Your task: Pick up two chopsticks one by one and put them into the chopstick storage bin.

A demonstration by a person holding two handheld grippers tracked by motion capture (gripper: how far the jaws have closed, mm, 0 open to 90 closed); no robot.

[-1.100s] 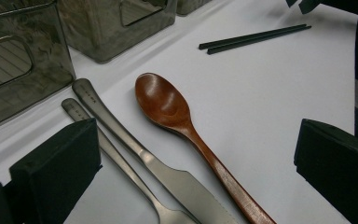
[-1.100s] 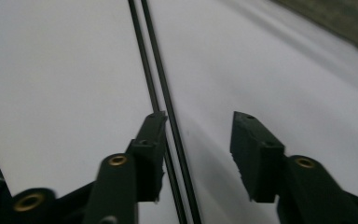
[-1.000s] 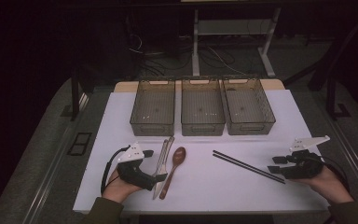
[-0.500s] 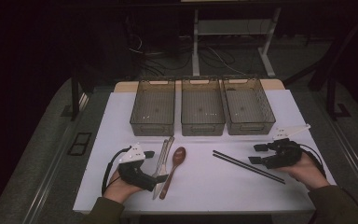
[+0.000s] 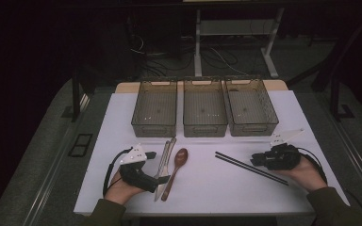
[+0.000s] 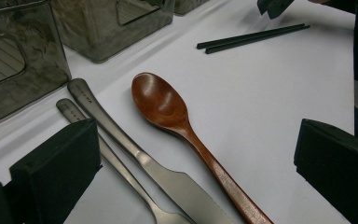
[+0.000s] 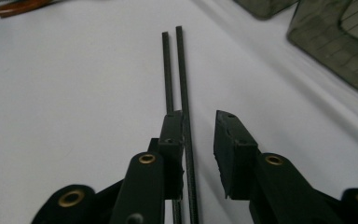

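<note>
Two black chopsticks [image 5: 235, 163] lie side by side right of centre on the white table. My right gripper [image 5: 255, 160] is at their right end. In the right gripper view its jaws have just been closing around the chopsticks [image 7: 181, 70]: one stick runs under the left pad [image 7: 171, 135], the other lies in the gap, and the right pad stands clear, so my right gripper [image 7: 198, 119] is open. My left gripper [image 5: 158, 167] rests wide open over a metal knife [image 6: 121, 140], a second metal piece [image 6: 70, 109] and a wooden spoon [image 6: 161, 100].
Three see-through grey bins [image 5: 153, 126] [image 5: 205, 127] [image 5: 254, 126] stand in a row at the back of the table. The table's front edge [image 5: 207, 211] runs just before my hands. Dark floor and cables lie beyond.
My right hand has moved left along the table to the chopsticks' right end, and its jaws have narrowed around them. The left hand and the cutlery have stayed put.
</note>
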